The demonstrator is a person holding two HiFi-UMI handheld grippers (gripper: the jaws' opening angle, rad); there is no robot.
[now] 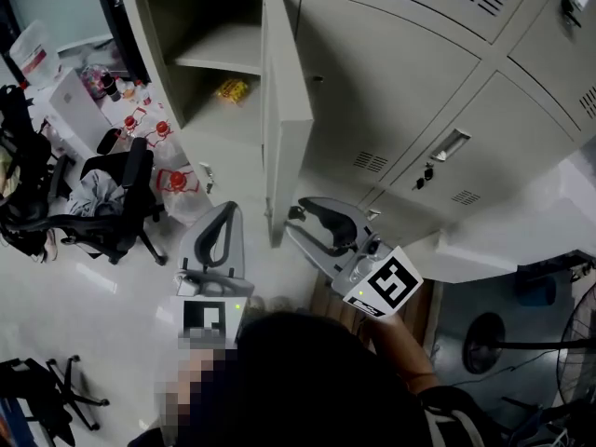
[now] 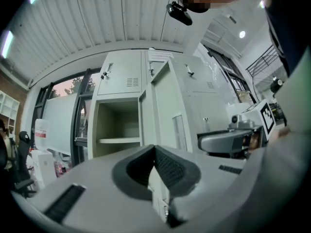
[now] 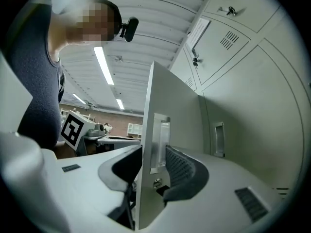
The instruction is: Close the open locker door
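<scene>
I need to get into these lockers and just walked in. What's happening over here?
A person with a claw in each hand is at the open locker door. The right claw straddles the door's free edge at its handle, jaws apart, not clamping it. The left claw is shut and empty, held short of the door. The door stands wide open; it is not yet closed.

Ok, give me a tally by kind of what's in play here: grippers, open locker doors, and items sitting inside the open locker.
Grippers: 2, the left gripper and the right gripper
Open doors: 1, the open locker door
Items inside that locker: 1, a yellow item
Total: 4
</scene>
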